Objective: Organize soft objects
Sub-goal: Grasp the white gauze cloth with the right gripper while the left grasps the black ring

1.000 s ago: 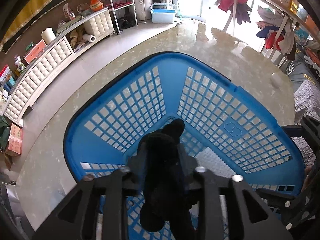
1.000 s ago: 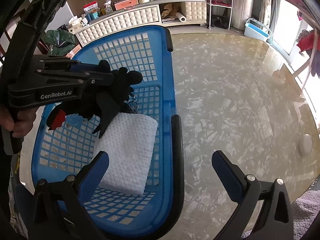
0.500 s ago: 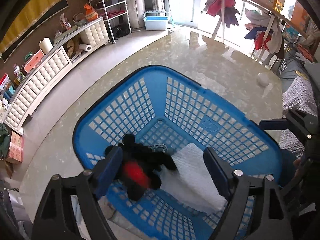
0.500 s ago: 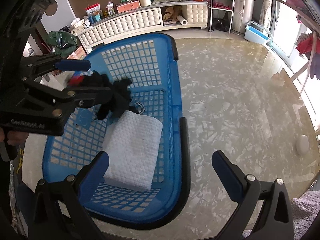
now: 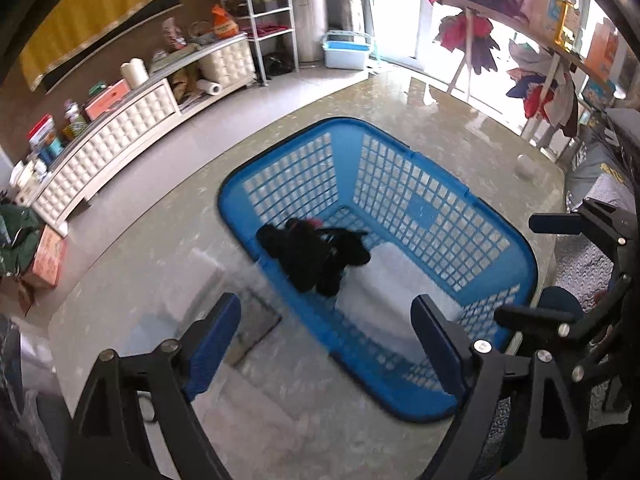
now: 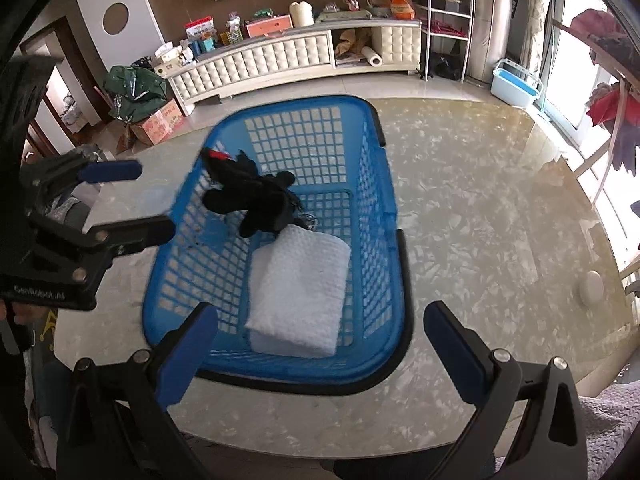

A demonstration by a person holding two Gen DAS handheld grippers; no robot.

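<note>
While opening wider with nothing between its blue pads, left hand-held gripper (image 5: 326,338) above the marble counter (image 5: 132,256), near edge of the blue basket (image 5: 424,216) just beyond. Right hand-held gripper (image 6: 320,338) spread wide too, empty, over the basket's near rim. Inside the basket: folded white towel (image 6: 300,292) flat on the bottom at the near end; black soft toy (image 6: 256,200) with a red spot just past it, against the side wall, touching the towel's far edge. Farther off, white cabinet (image 6: 280,60) along the wall.
</note>
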